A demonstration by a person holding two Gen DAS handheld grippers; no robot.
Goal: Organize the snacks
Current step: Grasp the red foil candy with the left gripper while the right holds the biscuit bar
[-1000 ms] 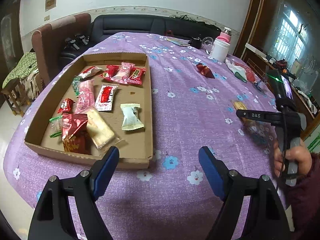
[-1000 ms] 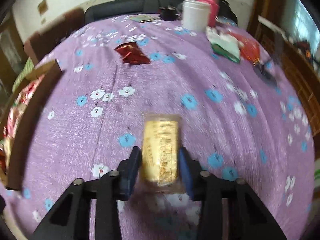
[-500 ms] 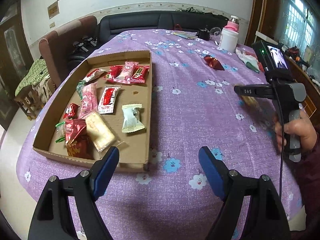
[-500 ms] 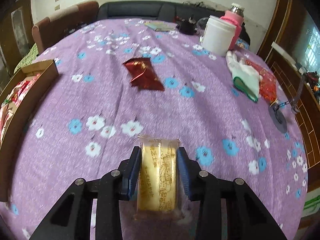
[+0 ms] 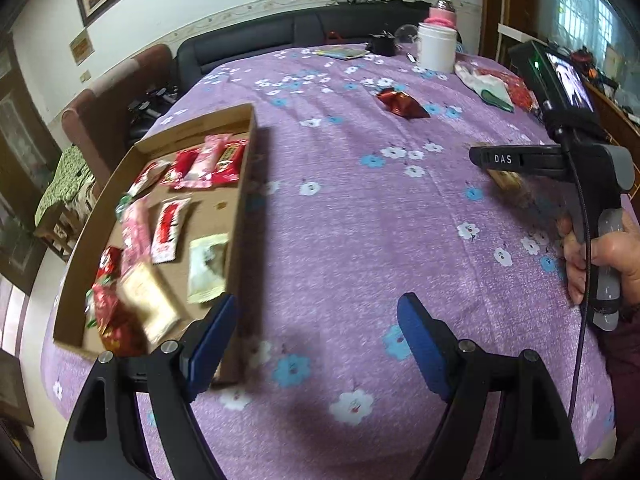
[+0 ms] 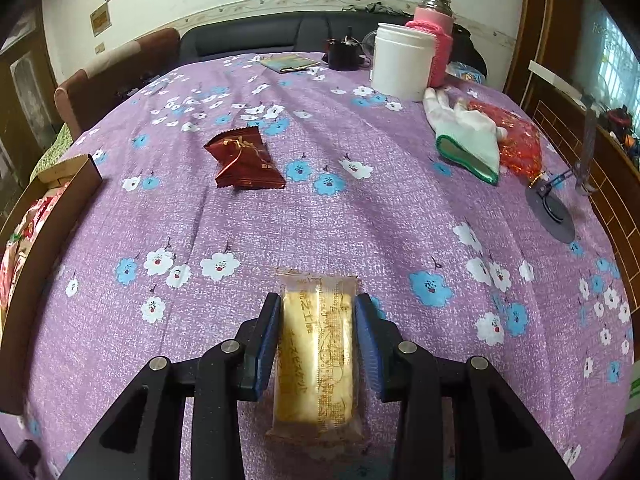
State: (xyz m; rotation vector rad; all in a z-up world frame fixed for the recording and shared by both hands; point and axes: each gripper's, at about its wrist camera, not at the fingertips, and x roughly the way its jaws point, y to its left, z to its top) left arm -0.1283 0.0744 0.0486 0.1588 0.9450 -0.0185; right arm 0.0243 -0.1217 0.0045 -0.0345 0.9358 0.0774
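Note:
My right gripper (image 6: 316,326) is shut on a yellow cake bar in clear wrap (image 6: 316,356), held over the purple flowered cloth; the bar also shows under that gripper in the left wrist view (image 5: 506,180). A dark red snack packet (image 6: 244,160) lies on the cloth ahead and left of it, and shows in the left wrist view (image 5: 400,102) too. A cardboard tray (image 5: 240,184) at the left holds several wrapped snacks (image 5: 172,224). My left gripper (image 5: 316,338) is open and empty above the cloth, next to the tray's near right corner.
A white jar (image 6: 402,62) and a pink-sleeved flask (image 6: 436,36) stand at the table's far side. A white-green glove (image 6: 468,136) and a red mesh bag (image 6: 516,140) lie at the right. A small stand (image 6: 554,208) sits near the right edge. Sofa and chair lie beyond.
My right gripper has lifted and drawn back with the cake bar. My left gripper has shifted right, so the tray now sits further left in its view.

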